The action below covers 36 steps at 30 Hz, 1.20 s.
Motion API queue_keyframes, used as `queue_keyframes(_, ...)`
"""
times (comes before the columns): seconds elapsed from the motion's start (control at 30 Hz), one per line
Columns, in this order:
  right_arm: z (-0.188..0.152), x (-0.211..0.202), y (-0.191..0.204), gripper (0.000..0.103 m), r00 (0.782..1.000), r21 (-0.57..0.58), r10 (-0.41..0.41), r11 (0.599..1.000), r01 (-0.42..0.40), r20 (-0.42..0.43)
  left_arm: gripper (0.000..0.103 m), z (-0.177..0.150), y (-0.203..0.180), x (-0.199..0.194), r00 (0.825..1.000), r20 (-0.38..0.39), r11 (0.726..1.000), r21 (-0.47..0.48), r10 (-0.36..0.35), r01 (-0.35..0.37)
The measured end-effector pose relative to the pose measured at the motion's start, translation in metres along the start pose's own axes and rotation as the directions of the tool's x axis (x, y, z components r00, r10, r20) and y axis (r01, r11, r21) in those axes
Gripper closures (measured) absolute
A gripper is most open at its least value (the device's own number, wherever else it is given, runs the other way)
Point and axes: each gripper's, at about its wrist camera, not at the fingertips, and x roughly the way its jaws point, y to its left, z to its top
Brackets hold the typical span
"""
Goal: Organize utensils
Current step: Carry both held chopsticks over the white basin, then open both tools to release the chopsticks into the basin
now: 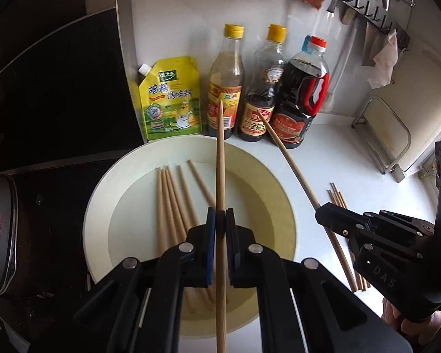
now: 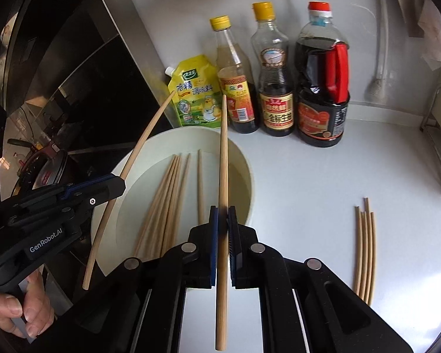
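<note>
Wooden chopsticks are split three ways. One chopstick [image 1: 220,176] is clamped in the left gripper [image 1: 220,223], its lower end cut off by the frame edge. Another chopstick [image 2: 222,206] is pinched in the right gripper [image 2: 222,220]. Several chopsticks [image 2: 167,203] lie in the white basin [image 2: 123,164], their near ends hidden behind the gripper bodies. A small bundle [image 2: 366,250] rests on the white counter [image 2: 302,194], well apart from the basin. Labels on the sauce bottles [image 2: 276,82] behind are hard to read.
</note>
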Motion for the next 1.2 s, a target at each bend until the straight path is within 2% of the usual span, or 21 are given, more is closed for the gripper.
queue_keyframes(0.3, 0.007, 0.051, 0.034, 0.097, 0.995, -0.043, 0.021, 0.999, -0.026, -0.099, 0.095, -0.005, 0.037, 0.033, 0.998, -0.062, 0.999, -0.041, 0.015, -0.017)
queue_keyframes(0.53, 0.015, 0.084, 0.039, 0.097, 0.989, -0.029, 0.025, 0.999, -0.029, -0.148, 0.095, -0.005, 0.048, 0.062, 0.994, -0.107, 0.999, -0.046, 0.022, -0.027)
queue_keyframes(0.83, 0.014, 0.113, 0.03, 0.097, 0.979, 0.008, 0.018, 1.0, -0.016, -0.205, 0.095, -0.007, 0.059, 0.09, 0.986, -0.166, 0.997, -0.064, 0.029, -0.04)
queue_keyframes(1.2, 0.01, 0.121, 0.03, 0.096, 0.972, -0.001, 0.011, 1.0, -0.011, -0.233, 0.095, -0.013, 0.075, 0.1, 0.98, -0.198, 0.993, -0.105, 0.032, -0.054)
